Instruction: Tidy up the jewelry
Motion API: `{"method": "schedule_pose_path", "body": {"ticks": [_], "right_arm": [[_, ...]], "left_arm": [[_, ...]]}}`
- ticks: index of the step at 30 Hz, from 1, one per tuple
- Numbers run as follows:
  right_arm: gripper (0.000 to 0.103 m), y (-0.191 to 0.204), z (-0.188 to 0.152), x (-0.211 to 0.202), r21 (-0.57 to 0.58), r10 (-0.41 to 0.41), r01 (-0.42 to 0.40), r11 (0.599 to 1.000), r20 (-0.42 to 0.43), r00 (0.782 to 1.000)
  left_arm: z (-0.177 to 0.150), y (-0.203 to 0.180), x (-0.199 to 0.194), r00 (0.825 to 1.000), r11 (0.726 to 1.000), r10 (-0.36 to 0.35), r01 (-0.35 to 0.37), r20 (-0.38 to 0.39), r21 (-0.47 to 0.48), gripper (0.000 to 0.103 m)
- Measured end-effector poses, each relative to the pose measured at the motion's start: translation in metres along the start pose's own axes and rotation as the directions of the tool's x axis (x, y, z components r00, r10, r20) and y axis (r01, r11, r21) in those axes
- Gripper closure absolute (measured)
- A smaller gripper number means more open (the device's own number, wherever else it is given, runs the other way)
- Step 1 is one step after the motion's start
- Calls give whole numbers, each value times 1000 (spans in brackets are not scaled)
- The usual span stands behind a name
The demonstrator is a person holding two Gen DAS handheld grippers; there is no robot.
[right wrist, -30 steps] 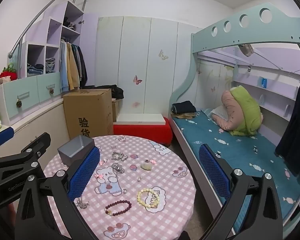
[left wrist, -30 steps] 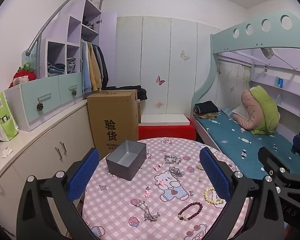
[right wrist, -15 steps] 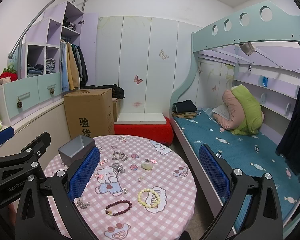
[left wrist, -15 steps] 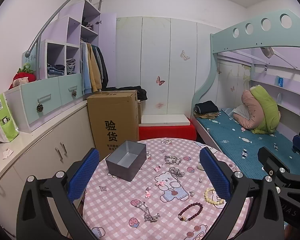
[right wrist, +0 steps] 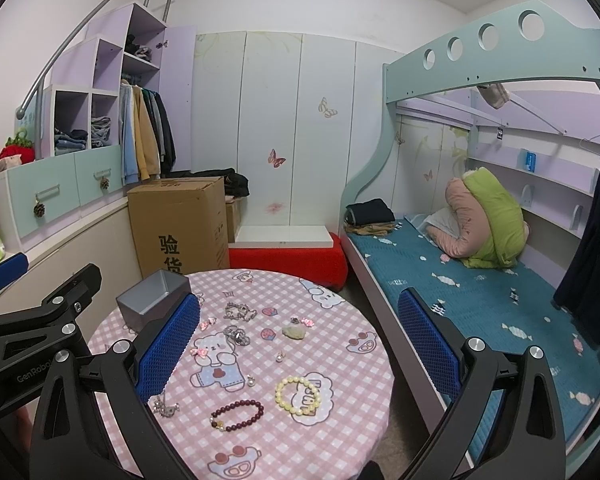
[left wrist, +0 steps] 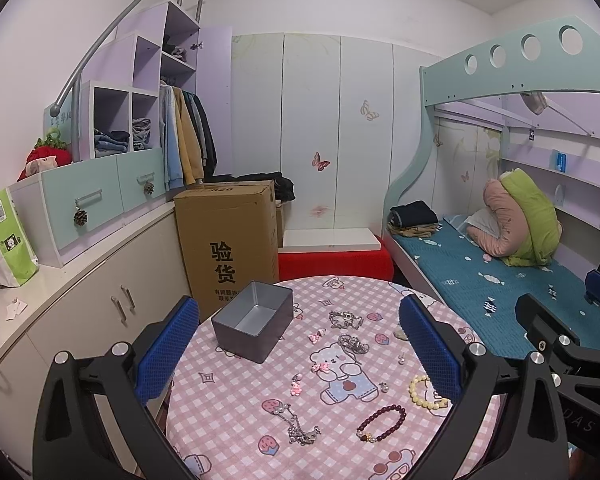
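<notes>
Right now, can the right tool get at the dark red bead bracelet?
Probably yes. The right tool is open and holds nothing, and the dark red bead bracelet lies flat on the table below its opening, apart from the cream bracelet, nothing covering it.

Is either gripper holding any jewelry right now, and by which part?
Nothing is held. The left gripper and right gripper are both open above the table.

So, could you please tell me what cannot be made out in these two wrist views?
- Cream bead bracelet: in the left wrist view its right side sits behind a blue finger pad.
- Silver chain necklace: in the right wrist view its upper part is covered by that gripper's finger.
- Grey tin box: same view, the floor is hidden by its near wall.
- Small studs: too small to identify.
</notes>
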State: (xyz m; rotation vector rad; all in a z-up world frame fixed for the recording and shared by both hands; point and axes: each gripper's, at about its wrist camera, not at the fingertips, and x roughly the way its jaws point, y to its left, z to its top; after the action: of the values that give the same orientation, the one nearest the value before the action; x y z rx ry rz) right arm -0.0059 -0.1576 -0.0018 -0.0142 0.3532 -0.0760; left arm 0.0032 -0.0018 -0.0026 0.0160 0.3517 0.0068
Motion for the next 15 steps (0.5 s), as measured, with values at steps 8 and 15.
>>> {"method": "schedule_pose_path", "body": {"ticks": [8, 15], "right_arm": [[7, 0, -1, 0, 2, 2, -2, 1000, -3, 1000], [7, 1, -1, -1, 3, 3, -3, 1000, -4, 1000]], "left_arm": [[0, -1, 1, 1000, 1000, 2, -2, -1, 4, 6], [-2, -1, 1, 1000, 1000, 1, -1, -3, 5, 6]]}}
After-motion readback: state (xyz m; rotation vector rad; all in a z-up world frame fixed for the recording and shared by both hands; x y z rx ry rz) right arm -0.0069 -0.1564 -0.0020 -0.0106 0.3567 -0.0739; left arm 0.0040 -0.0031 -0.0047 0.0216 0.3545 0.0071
